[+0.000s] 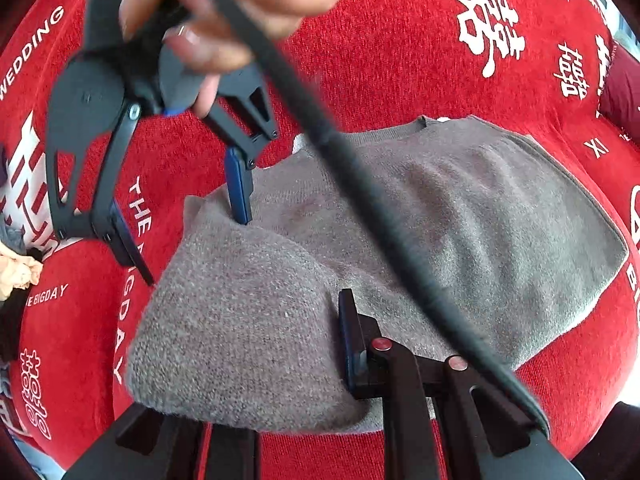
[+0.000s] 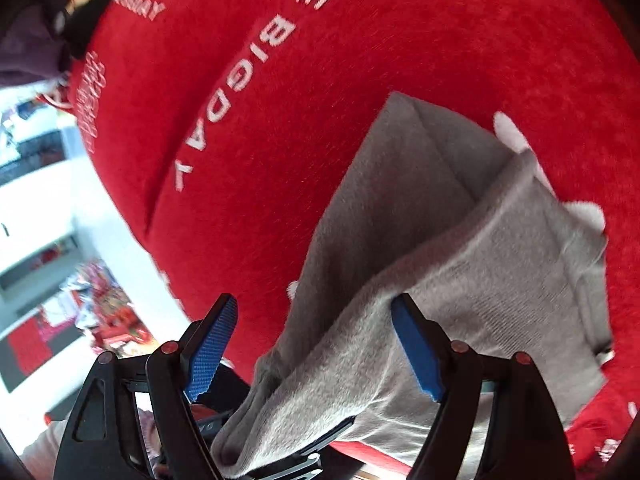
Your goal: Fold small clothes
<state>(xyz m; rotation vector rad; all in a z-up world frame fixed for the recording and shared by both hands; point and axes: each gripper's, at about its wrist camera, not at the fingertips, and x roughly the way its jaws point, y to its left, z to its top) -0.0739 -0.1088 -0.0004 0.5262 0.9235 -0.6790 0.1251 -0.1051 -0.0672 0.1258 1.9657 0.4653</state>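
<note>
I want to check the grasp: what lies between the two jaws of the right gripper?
In the right wrist view, the right gripper stands open, and a raised fold of the grey sweater lies between its jaws, above the red cloth.

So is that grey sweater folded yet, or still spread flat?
Partly folded: one side of the grey sweater is doubled over onto the body, which otherwise lies spread on the red cloth.
</note>
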